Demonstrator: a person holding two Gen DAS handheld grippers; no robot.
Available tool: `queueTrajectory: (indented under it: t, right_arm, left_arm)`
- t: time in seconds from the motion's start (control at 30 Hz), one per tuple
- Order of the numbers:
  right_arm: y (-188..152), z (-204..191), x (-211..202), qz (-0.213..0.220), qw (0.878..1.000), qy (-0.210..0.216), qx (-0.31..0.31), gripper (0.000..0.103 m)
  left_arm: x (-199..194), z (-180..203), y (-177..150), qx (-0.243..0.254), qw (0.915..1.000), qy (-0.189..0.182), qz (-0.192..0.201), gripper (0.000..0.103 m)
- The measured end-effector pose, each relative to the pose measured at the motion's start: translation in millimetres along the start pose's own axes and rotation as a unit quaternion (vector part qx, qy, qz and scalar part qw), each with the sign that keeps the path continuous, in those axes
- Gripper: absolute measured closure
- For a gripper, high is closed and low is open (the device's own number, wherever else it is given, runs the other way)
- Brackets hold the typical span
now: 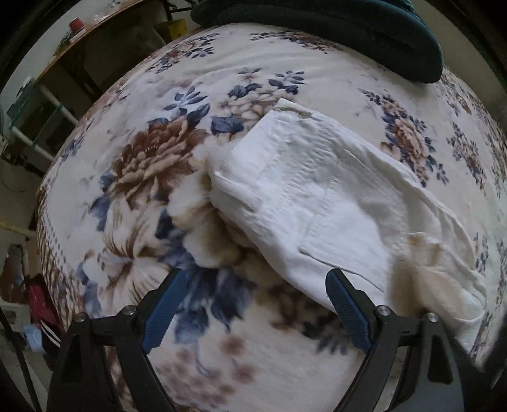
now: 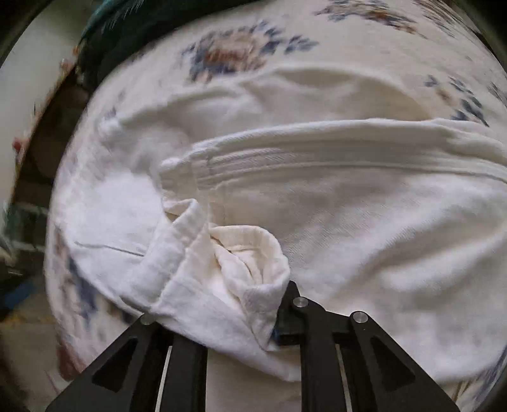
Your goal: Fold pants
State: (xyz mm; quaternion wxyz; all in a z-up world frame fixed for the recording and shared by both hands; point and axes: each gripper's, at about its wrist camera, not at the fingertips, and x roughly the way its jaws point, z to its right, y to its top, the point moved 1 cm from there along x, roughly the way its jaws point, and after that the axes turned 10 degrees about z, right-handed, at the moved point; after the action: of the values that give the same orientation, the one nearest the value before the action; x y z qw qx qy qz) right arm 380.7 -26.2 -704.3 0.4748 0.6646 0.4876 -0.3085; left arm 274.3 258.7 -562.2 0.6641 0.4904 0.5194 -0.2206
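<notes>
Gripping a bunched fold of the white pants [image 2: 317,228] in my right gripper [image 2: 221,317], I see cloth piled over its fingers and hiding the tips; the fabric wraps around the jaws, so I judge the hold real but shallow, and I cannot tell how many layers are caught; my left gripper [image 1: 256,285] hangs spread wide with nothing between its blue pads [image 1: 166,312], just above the floral blanket [image 1: 142,177] and just beside the near edge of the pants.

The pants lie across the middle of the blanket, running toward its right edge, partly doubled over with a hemmed band on top in the right wrist view; a dark green cushion [image 1: 348,28] sits at the far edge, well apart from them.

The chief risk, as I judge it, is the pinch slipping if I pull fast, since only a crumpled corner is held; the upper layer could drag loose and skew the fold; the plush blanket is already rucked up against the cloth, so my left gripper might seize blanket pile along with the pants and lift both; closing it too far from the edge would leave the near side sagging and crease the fold unevenly.
</notes>
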Motion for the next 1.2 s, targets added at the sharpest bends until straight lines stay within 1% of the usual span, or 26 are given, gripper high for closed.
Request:
queueTrajectory:
  t: [0.03, 0.1, 0.13, 0.17, 0.2, 0.27, 0.3, 0.37, 0.43, 0.47, 0.5, 0.53, 0.57, 0.63, 0.67, 0.7, 0.73, 0.77, 0.8, 0.83, 0.93, 1.0, 1.03, 1.07, 1.17, 1.2]
  right_arm:
    - [2, 0, -11, 0.004, 1.0, -0.003, 0.011, 0.08]
    - [14, -2, -41, 0.03, 0.999, -0.017, 0.026, 0.06]
    - [14, -3, -55, 0.044, 0.998, -0.027, 0.032, 0.037]
    - [17, -3, -68, 0.058, 0.997, -0.029, 0.038, 0.028]
    - [18, -9, -77, 0.063, 0.997, -0.028, 0.036, 0.028]
    - [15, -26, -75, 0.043, 0.999, -0.024, 0.013, 0.028]
    - [14, -34, -77, 0.044, 0.999, -0.031, -0.003, 0.028]
    - [7, -49, -67, 0.047, 0.994, -0.083, -0.049, 0.028]
    - [2, -66, -48, 0.045, 0.98, -0.147, -0.123, 0.028]
    - [-3, -75, -33, 0.036, 0.971, -0.17, -0.165, 0.028]
    - [2, -78, -22, 0.028, 0.964, -0.186, -0.187, 0.028]
    - [-1, -81, -9, 0.014, 0.956, -0.203, -0.211, 0.028]
    - [-2, -82, 3, 0.002, 0.952, -0.209, -0.224, 0.028]
    - [-4, -80, 13, -0.009, 0.952, -0.21, -0.223, 0.029]
    - [-4, -79, 16, -0.013, 0.953, -0.208, -0.221, 0.03]
    - [-3, -79, 15, -0.004, 0.953, -0.208, -0.221, 0.031]
    - [-2, -79, 13, 0.003, 0.953, -0.206, -0.223, 0.039]
    - [-2, -78, 11, 0.009, 0.953, -0.207, -0.221, 0.055]
    - [-1, -75, 12, 0.007, 0.955, -0.206, -0.214, 0.063]
    - [0, -71, 16, 0.0, 0.958, -0.203, -0.203, 0.066]
    - [-1, -58, 28, -0.028, 0.965, -0.197, -0.171, 0.066]
    - [1, -52, 33, -0.035, 0.971, -0.184, -0.146, 0.067]
    - [2, -51, 32, -0.03, 0.975, -0.175, -0.135, 0.077]
    - [4, -50, 28, -0.02, 0.978, -0.167, -0.122, 0.091]
    - [13, -52, 3, 0.035, 0.985, -0.151, -0.081, 0.093]
    - [18, -55, -12, 0.064, 0.986, -0.141, -0.062, 0.093]
  left_arm:
    - [1, -1, 2, 0.007, 1.0, -0.001, 0.001, 0.013]
    - [3, -3, 6, 0.019, 0.9998, -0.003, 0.002, 0.013]
    - [3, -4, 8, 0.024, 0.9997, -0.007, 0.004, 0.013]
    - [3, -4, 10, 0.03, 0.9995, -0.005, 0.007, 0.013]
    - [3, -5, 11, 0.035, 0.9993, -0.004, 0.008, 0.013]
    - [5, -8, 14, 0.043, 0.999, 0.0, 0.009, 0.013]
    - [7, -9, 14, 0.048, 0.9988, 0.005, 0.007, 0.013]
    - [11, -11, 14, 0.059, 0.9981, 0.013, 0.005, 0.013]
    - [17, -10, 12, 0.075, 0.9971, 0.014, 0.002, 0.013]
    - [20, -10, 11, 0.082, 0.9964, 0.018, 0.001, 0.013]
    - [23, -10, 10, 0.09, 0.9958, 0.019, 0.0, 0.013]
    - [26, -9, 8, 0.097, 0.9951, 0.02, -0.001, 0.013]
    - [28, -8, 7, 0.104, 0.9943, 0.023, -0.003, 0.013]
    - [33, -8, 3, 0.111, 0.9935, 0.021, -0.009, 0.013]
    - [36, -9, 2, 0.111, 0.9936, 0.019, -0.013, 0.013]
    - [38, -9, 0, 0.11, 0.9936, 0.018, -0.018, 0.013]
    - [40, -10, -1, 0.109, 0.9937, 0.015, -0.023, 0.013]
    - [42, -10, -2, 0.107, 0.9938, 0.013, -0.026, 0.013]
    - [43, -10, -3, 0.107, 0.9938, 0.013, -0.027, 0.013]
    - [44, -10, -3, 0.108, 0.9936, 0.014, -0.029, 0.013]
    - [45, -11, -2, 0.103, 0.9941, 0.011, -0.031, 0.013]
    - [45, -12, 0, 0.098, 0.9946, 0.009, -0.033, 0.013]
    - [45, -13, 0, 0.095, 0.9949, 0.007, -0.033, 0.013]
    - [44, -15, 1, 0.091, 0.9953, 0.006, -0.033, 0.013]
    - [43, -22, 5, 0.082, 0.9961, 0.005, -0.032, 0.013]
    - [42, -25, 6, 0.079, 0.9964, 0.007, -0.029, 0.013]
